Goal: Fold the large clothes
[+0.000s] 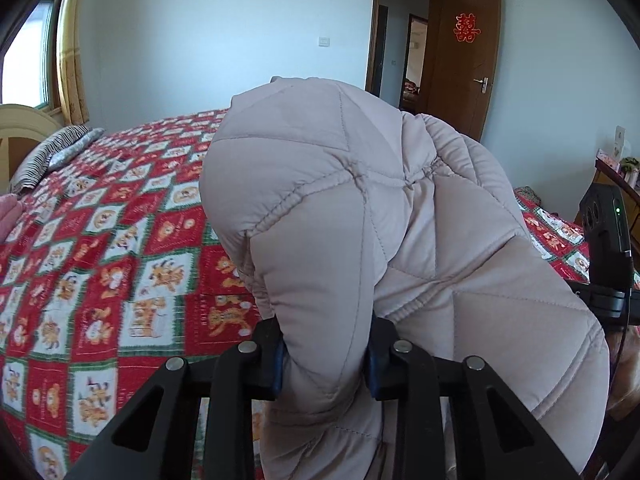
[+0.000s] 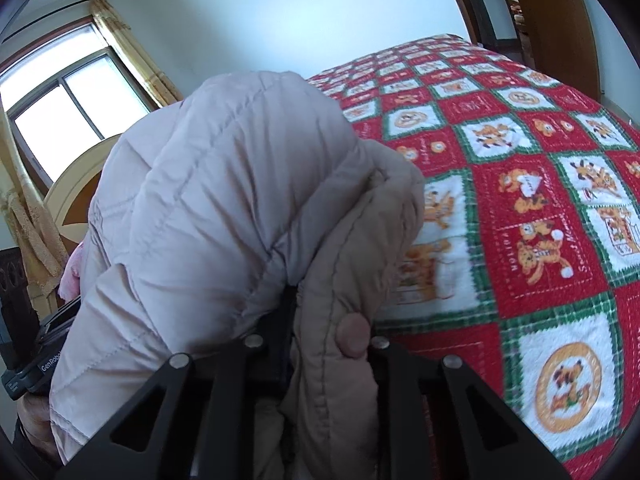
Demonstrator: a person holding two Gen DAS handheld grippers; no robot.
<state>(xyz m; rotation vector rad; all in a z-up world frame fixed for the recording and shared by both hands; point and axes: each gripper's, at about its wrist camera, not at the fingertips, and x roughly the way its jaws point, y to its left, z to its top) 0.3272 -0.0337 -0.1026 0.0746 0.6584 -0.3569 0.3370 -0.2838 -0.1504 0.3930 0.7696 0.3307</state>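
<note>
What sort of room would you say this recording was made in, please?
Most likely a home bedroom. A wide bed carries a red patterned bedspread with a striped pillow by the headboard. There is also a curtained window and an open wooden door.

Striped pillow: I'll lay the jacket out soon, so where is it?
Left wrist view: the striped pillow lies far left on the bed, by the headboard.

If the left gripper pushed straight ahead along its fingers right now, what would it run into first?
The left gripper is already shut on a fold of the pale quilted jacket, which bulges up directly ahead, so it would meet more jacket first. Beyond that lies the patterned bedspread; depth there is unclear.
</note>
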